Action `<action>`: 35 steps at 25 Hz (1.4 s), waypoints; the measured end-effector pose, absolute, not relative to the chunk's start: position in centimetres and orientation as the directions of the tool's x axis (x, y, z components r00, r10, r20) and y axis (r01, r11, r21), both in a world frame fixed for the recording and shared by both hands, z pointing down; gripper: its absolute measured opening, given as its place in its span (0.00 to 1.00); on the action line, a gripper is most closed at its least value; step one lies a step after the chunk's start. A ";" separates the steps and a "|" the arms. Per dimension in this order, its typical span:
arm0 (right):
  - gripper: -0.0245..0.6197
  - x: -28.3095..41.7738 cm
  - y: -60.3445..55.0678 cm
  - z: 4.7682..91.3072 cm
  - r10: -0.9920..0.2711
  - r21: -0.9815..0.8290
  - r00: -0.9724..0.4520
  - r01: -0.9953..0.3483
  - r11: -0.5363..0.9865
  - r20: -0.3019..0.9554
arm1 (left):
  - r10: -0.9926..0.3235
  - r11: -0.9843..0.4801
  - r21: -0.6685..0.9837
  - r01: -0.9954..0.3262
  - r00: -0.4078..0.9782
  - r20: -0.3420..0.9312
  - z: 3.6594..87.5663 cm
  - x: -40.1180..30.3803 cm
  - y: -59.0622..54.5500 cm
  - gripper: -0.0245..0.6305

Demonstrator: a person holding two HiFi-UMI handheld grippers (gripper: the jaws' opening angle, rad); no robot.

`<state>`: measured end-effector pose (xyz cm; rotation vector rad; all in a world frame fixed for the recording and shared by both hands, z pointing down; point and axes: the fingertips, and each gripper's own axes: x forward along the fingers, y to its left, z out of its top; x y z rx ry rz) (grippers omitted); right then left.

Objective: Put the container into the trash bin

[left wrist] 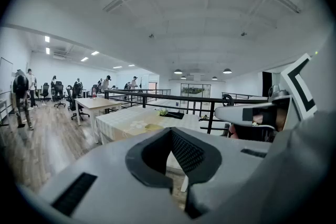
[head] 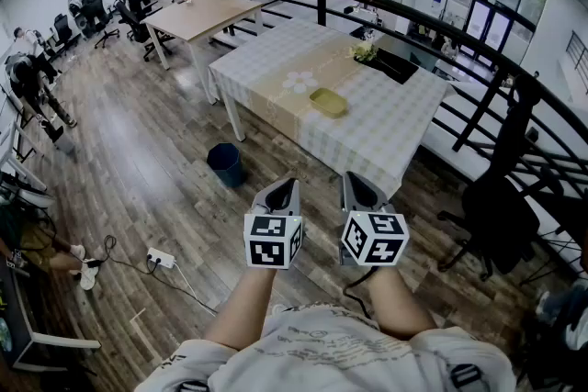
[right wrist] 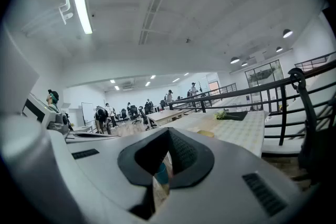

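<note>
Basically nothing's done yet imo; you're standing back from the table w/ both tools pulled in close to your body. The left gripper has its jaws together, nothing btwn them; the right gripper is the same, closed & empty. So neither one is ready to grab anything rn.

The container, the flat yellow one, sits on the table's checked cloth around the middle; it's well apart from both grippers & untouched. The bin is on the floor, upright, mouth open, just beside the table's near left leg; it's closer to you than the container is, off to your left.

What's left, as far as I can judge: pretty much the whole job. You gotta get up to the table, open one gripper, close it on the container, carry it over the bin & let go; approach hasn't even started, so call it step zero.
</note>
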<state>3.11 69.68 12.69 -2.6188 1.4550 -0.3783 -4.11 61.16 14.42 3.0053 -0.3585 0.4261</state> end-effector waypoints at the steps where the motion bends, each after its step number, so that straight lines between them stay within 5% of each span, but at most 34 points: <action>1: 0.04 3.0 69.3 12.7 -0.848 -0.223 0.506 -0.818 -0.530 0.161 | -0.218 -0.969 0.053 -0.242 0.934 0.283 14.3 -4.3 60.8 0.05; 21: 0.04 -0.9 60.5 13.1 -0.851 -0.222 0.510 -0.821 -0.525 0.125 | -0.180 -0.970 0.103 -0.218 0.939 0.293 16.6 -9.3 50.5 0.05; 35: 0.04 8.4 54.9 14.0 -0.828 -0.161 0.541 -0.813 -0.560 0.150 | -0.157 -0.980 0.074 -0.187 0.941 0.300 17.0 -1.6 44.2 0.05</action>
